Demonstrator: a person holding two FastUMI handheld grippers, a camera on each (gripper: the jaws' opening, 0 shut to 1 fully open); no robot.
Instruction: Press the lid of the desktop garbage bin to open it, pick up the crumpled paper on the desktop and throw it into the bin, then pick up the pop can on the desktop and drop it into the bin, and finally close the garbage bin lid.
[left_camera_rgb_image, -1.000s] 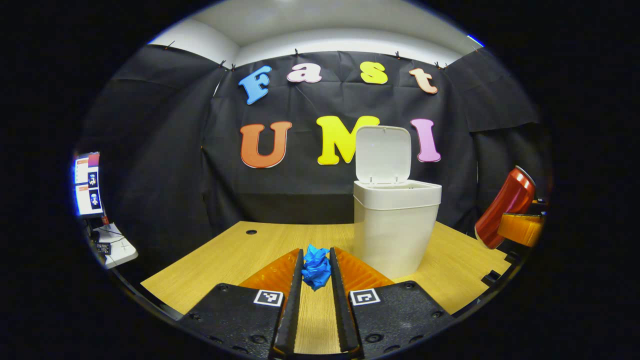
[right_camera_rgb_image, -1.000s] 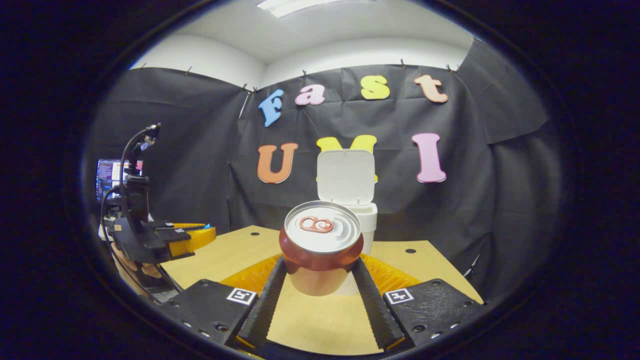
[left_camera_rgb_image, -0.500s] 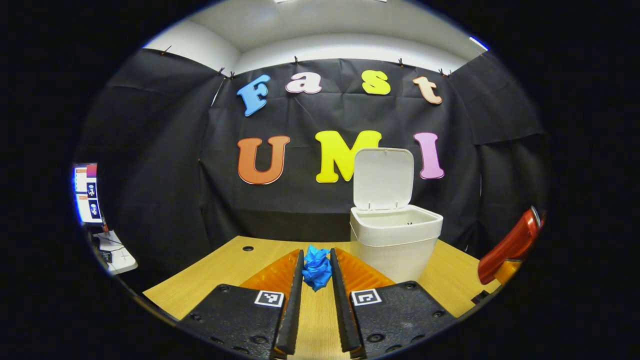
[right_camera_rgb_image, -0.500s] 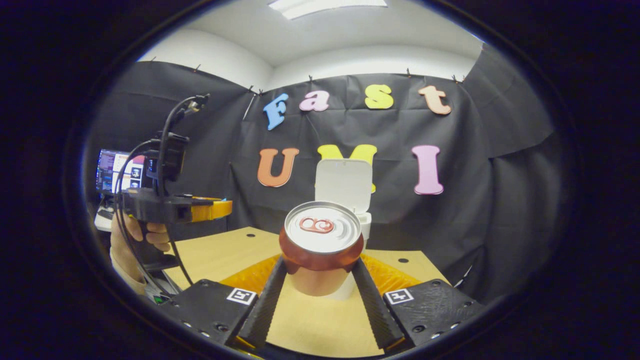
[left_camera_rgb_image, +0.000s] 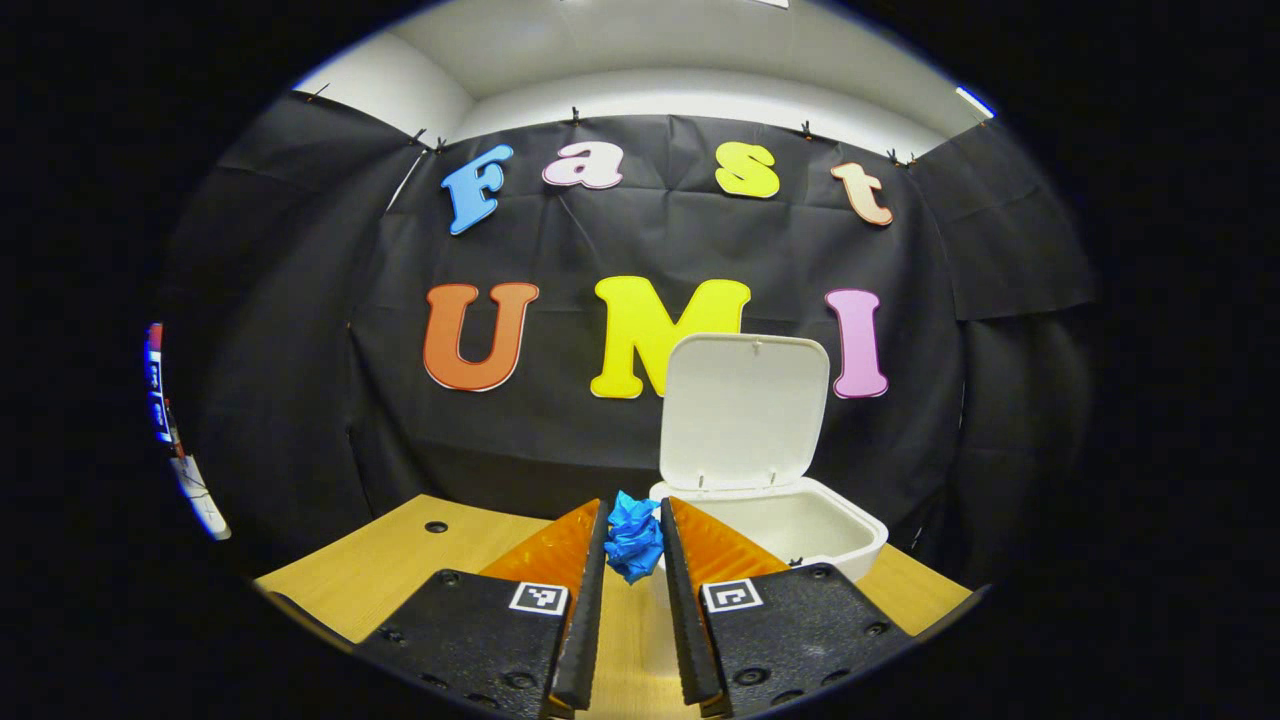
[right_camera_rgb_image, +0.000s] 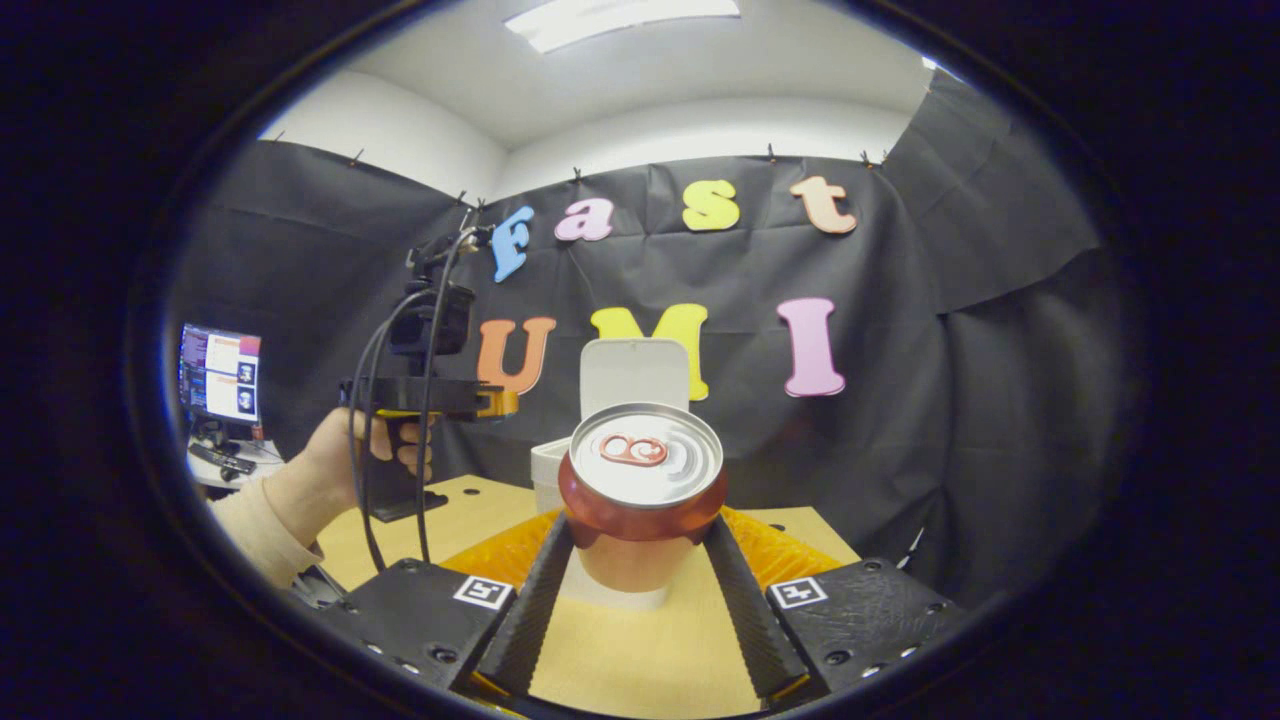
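Left gripper (left_camera_rgb_image: 632, 540): in the left gripper view its fingers are closed to a narrow gap on the blue crumpled paper (left_camera_rgb_image: 633, 534), both pressing its sides; the wad sits at the fingertips, raised off the desktop (left_camera_rgb_image: 400, 565).
Bin, left gripper view: the white desktop garbage bin (left_camera_rgb_image: 850, 545) stands on the desktop just beyond and to the right of the wad; its lid (left_camera_rgb_image: 745, 410) stands upright at the back and the mouth gapes, seen from above the rim.
Step in hand: carrying the paper over the bin, as I judge it. To do it well, bring the wad right of its present line until it hangs over the middle of the mouth, clear of the near rim and short of the lid, then part the fingers.
Right gripper (right_camera_rgb_image: 637, 520): in the right gripper view it is clamped on the red pop can (right_camera_rgb_image: 643, 480), pull-tab end toward the camera, held off the desktop.
Bin, right gripper view: partly hidden behind the can, lid up.
Around the bin: to its left, a hand (right_camera_rgb_image: 345, 455) holds the left gripper above the desktop; farther left, a monitor (right_camera_rgb_image: 218, 372).
In the way: the upright lid could be knocked; the can waits close by, so keep the two grippers apart over the mouth.
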